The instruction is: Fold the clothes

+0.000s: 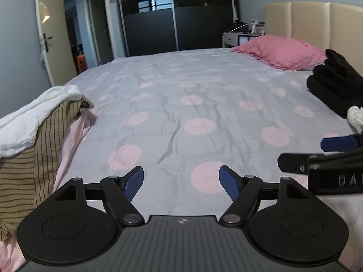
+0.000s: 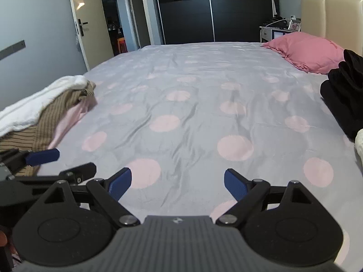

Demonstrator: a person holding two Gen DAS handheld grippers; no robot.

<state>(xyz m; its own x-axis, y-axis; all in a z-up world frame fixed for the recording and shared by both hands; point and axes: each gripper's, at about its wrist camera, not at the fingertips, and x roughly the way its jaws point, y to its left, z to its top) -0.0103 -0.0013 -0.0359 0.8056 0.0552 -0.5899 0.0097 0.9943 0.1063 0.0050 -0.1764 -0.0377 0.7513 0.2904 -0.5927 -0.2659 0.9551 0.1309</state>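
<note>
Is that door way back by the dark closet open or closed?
Open. The cream door is swung away from its frame, and you can see into the next room, with an orange thing there.

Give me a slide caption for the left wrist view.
Open left hand-held gripper above the polka-dot bedspread, clothes pile at left, black garments at right.

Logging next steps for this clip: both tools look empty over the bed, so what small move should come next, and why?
Probably the right tool should swing toward the black clothes at the right. Both it and the left tool are open and hold nothing, the spotted bedspread ahead is bare, and a pile already lies at the left.
</note>
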